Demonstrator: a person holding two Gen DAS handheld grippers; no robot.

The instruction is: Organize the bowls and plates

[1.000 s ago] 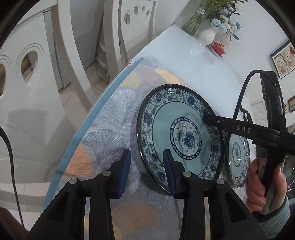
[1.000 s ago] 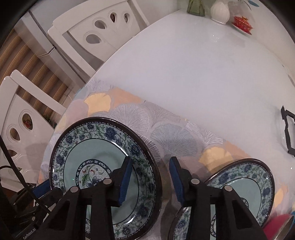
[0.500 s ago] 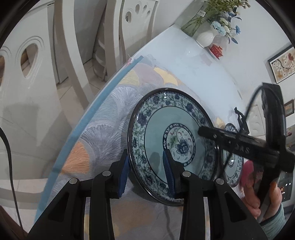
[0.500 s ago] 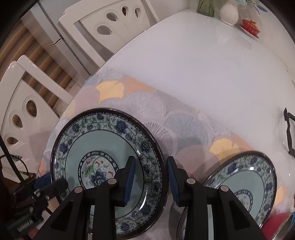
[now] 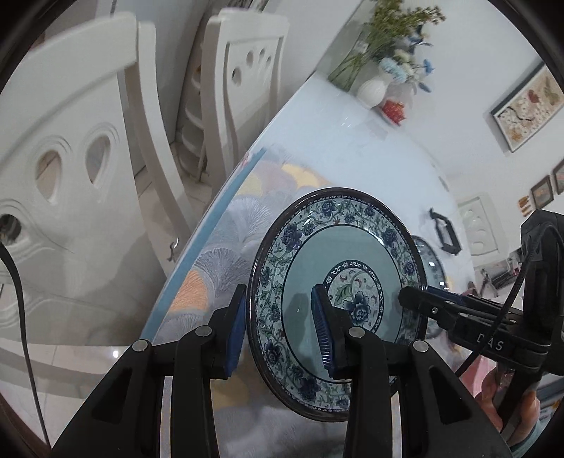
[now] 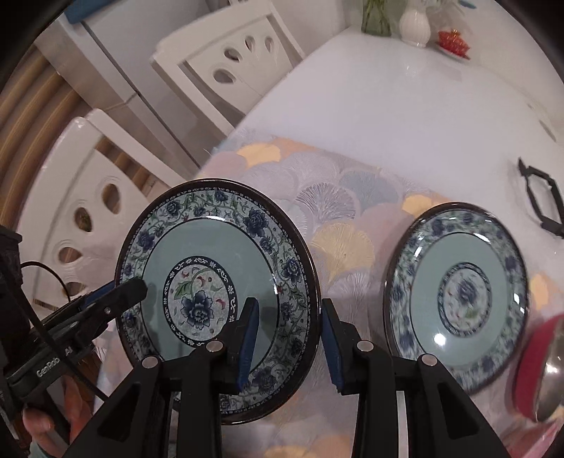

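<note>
Blue-padded left tool (image 5: 278, 331) straddling the near-left rim of the floral plate (image 5: 338, 303), one pad outside the rim, one over the teal well; whether pressing yet, impossible to tell. Right tool (image 6: 289, 338) likewise astride the same plate's right rim (image 6: 218, 292), gap visible beside the outer pad, grip uncertain. Plate tilted, near the bench's left edge on the ginkgo-print mat (image 6: 338, 197). Second matching plate (image 6: 458, 296) flat on the mat to the right, apart from the first. Red bowl (image 6: 528, 366) just beyond, at the right frame edge. White vase (image 6: 416, 21) at the bench's far edge.
</note>
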